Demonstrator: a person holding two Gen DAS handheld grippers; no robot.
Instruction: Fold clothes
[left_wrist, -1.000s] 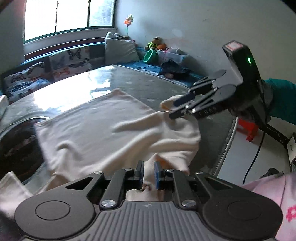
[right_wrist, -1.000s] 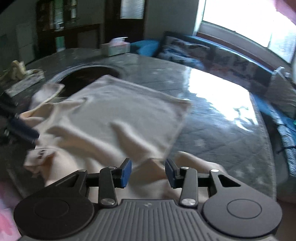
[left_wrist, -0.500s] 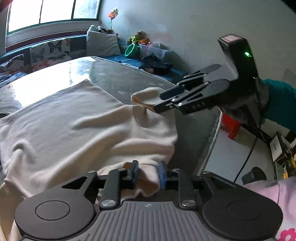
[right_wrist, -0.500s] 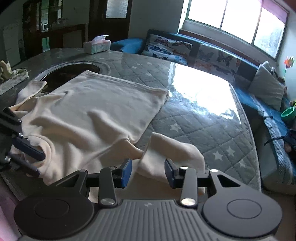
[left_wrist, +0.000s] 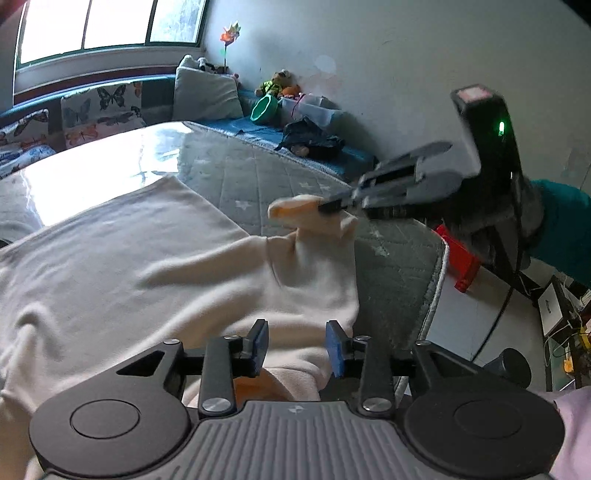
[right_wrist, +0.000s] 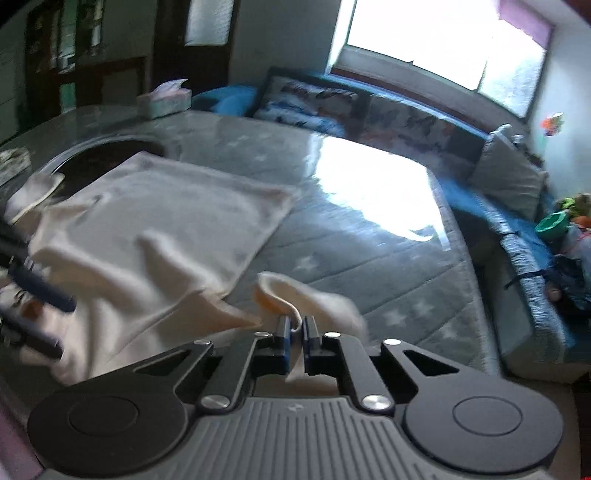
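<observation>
1. Centrally, a cream long-sleeved cotton garment lies spread across a grey quilted table cover with pale stars; its far hem runs straight, its near part is rumpled.
2. Right gripper: black two-finger tool with blue pads, jaws pressed together on the cuff end of the cream sleeve. Cloth loops up just ahead of the pads, orange inner face showing.
3. Same grip from the left wrist view: right gripper comes in from the right, sleeve tip lifted clear of the cover, fabric drawn up into a peak beneath it.
4. Left gripper: jaws opening, blue pads apart. A fold of the garment near its neck opening lies between them; pads do not press it.
5. A teal sleeve of the person shows behind the right gripper.
6. Dark round recess in the table sits beyond the garment's far left corner; the other cream sleeve rests at its rim.
7. Tissue box stands far back on the table, well apart from the garment.
8. Butterfly-print cushions line the bench under the window. Right wrist view is motion-blurred.
</observation>
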